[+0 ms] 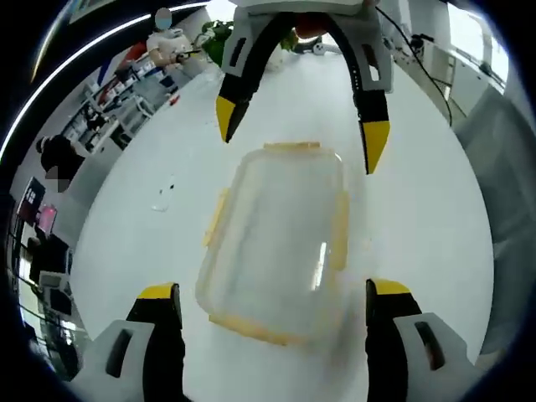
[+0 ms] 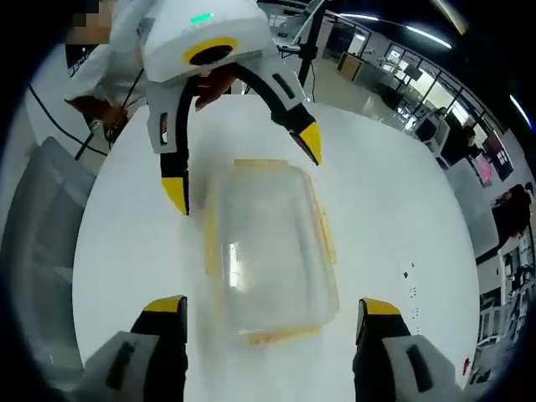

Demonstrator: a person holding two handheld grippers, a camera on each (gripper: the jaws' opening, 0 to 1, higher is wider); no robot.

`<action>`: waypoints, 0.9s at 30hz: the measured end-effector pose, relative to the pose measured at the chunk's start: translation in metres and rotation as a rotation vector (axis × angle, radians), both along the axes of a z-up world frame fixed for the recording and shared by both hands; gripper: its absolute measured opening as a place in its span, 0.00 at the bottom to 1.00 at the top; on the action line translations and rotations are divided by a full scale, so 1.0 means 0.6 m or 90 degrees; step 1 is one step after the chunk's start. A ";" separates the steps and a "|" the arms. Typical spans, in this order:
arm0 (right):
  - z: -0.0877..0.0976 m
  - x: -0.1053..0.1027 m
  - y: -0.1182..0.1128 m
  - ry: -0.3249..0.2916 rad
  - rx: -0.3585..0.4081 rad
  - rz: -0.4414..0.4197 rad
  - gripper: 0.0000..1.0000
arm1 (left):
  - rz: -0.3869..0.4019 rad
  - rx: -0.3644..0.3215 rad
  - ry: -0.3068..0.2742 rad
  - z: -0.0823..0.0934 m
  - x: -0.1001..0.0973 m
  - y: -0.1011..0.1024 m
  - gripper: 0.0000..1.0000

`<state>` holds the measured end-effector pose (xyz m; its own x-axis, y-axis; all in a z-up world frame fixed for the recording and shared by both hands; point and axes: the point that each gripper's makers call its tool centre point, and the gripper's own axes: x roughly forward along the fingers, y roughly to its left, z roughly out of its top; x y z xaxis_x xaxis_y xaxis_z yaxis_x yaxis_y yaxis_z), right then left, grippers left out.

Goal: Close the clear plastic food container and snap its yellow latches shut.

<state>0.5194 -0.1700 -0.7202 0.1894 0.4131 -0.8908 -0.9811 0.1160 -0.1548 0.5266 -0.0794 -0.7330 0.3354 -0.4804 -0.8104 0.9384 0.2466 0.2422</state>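
A clear plastic food container lies on the white table with its clear lid resting on top. Yellow latches line its four sides; whether they are snapped down I cannot tell. My left gripper is open, its yellow-tipped jaws straddling the container's near end. The right gripper comes in from the far side, also open, with its tips flanking the far end. In the right gripper view the container sits between my right gripper and the open left gripper.
A grey chair stands close to the table edge and also shows as a grey chair in the right gripper view. A person's white sleeve is behind the left gripper. Small marks dot the tabletop. Office shelves and desks lie beyond.
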 end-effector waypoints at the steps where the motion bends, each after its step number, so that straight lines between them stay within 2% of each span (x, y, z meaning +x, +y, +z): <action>1: 0.000 -0.001 -0.001 0.000 0.000 -0.002 0.83 | 0.001 0.000 -0.001 0.001 -0.002 0.001 0.88; 10: 0.010 -0.019 -0.010 -0.007 0.014 -0.028 0.82 | 0.024 -0.009 -0.009 0.011 -0.013 0.009 0.88; 19: 0.017 -0.038 -0.010 -0.008 0.044 -0.067 0.80 | 0.038 -0.026 -0.025 0.026 -0.027 0.003 0.88; 24: 0.021 -0.050 -0.013 -0.011 0.063 -0.091 0.79 | 0.055 -0.044 -0.031 0.036 -0.034 0.003 0.88; 26: 0.022 -0.055 -0.014 -0.012 0.071 -0.098 0.79 | 0.064 -0.066 -0.024 0.040 -0.042 -0.001 0.89; 27: 0.022 -0.057 -0.015 -0.014 0.073 -0.101 0.79 | 0.063 -0.061 -0.028 0.039 -0.044 0.000 0.89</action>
